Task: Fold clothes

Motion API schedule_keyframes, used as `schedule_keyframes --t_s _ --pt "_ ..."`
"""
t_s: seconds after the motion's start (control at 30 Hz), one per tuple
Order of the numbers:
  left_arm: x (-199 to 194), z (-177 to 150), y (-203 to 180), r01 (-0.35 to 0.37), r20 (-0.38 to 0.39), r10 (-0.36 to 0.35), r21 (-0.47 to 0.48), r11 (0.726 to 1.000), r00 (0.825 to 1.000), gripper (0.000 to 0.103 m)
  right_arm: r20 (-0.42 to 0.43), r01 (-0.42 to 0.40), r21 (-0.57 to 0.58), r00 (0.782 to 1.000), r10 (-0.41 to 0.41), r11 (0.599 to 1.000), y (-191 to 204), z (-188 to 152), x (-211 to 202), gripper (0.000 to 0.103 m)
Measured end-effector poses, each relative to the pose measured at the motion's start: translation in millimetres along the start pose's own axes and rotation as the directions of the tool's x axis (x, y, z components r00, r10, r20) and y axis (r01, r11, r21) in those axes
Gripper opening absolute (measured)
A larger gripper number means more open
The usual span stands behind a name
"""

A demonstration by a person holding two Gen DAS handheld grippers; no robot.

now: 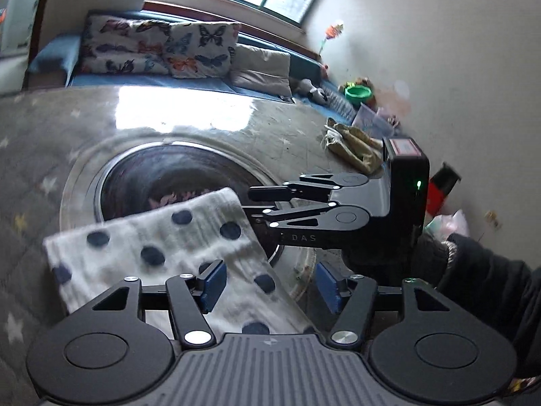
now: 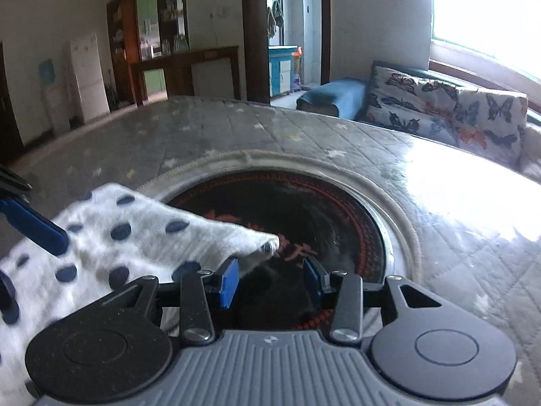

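Observation:
A white cloth with dark blue dots point(image 1: 162, 247) lies folded on the grey quilted table, partly over a round black inset. My left gripper point(image 1: 270, 284) is open just above the cloth's near edge, with nothing between its blue pads. My right gripper point(image 1: 250, 203) shows side-on in the left wrist view, at the cloth's right edge. In the right wrist view my right gripper point(image 2: 272, 279) is open and empty; the cloth point(image 2: 111, 237) lies to its left, one corner reaching toward its left pad. A blue finger point(image 2: 33, 225) of the left gripper rests over the cloth at far left.
The round black inset point(image 2: 304, 223) with a metal rim sits mid-table. A crumpled yellowish cloth point(image 1: 355, 145) lies at the table's far right. A sofa with butterfly cushions point(image 1: 159, 47) stands beyond the table. A red and black object point(image 1: 443, 186) stands by the wall.

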State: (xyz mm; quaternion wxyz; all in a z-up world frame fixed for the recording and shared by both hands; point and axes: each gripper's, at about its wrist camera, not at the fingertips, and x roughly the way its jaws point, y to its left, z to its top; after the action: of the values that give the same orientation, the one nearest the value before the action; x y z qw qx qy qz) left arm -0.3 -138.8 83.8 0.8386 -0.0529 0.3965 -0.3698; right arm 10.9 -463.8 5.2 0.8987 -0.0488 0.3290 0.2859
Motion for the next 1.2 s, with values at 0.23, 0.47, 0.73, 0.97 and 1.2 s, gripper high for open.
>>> schedule_keyframes --t_s 0.23,0.47,0.73,0.97,1.2 --pt "34.1 8.8 -6.0 -0.057 -0.044 0.060 0.074 0.996 0.997 0.068 0.050 -0.159 0.106 0.987 0.154 0.982 -15.5 8.7 -2.3 0.043" --pt "55.5 5.8 -3.6 -0.125 -0.067 0.131 0.084 0.989 0.989 0.066 0.064 -0.238 0.168 0.971 0.230 0.957 -25.2 9.5 -4.2 0.048" --pt "57.2 6.1 3.1 -0.164 -0.063 0.168 0.064 0.984 0.984 0.019 0.068 -0.260 0.154 0.965 0.252 0.953 -21.2 8.1 -2.9 0.048" --pt "46.4 4.7 12.8 -0.181 -0.040 0.182 0.026 0.983 0.982 0.009 0.070 -0.246 0.165 0.969 0.237 0.955 -26.3 5.7 -5.2 0.050" --pt "41.9 5.2 17.5 -0.181 -0.026 0.181 -0.009 0.983 0.983 0.008 0.069 -0.226 0.196 0.974 0.216 0.954 -39.6 1.5 -9.5 0.053"
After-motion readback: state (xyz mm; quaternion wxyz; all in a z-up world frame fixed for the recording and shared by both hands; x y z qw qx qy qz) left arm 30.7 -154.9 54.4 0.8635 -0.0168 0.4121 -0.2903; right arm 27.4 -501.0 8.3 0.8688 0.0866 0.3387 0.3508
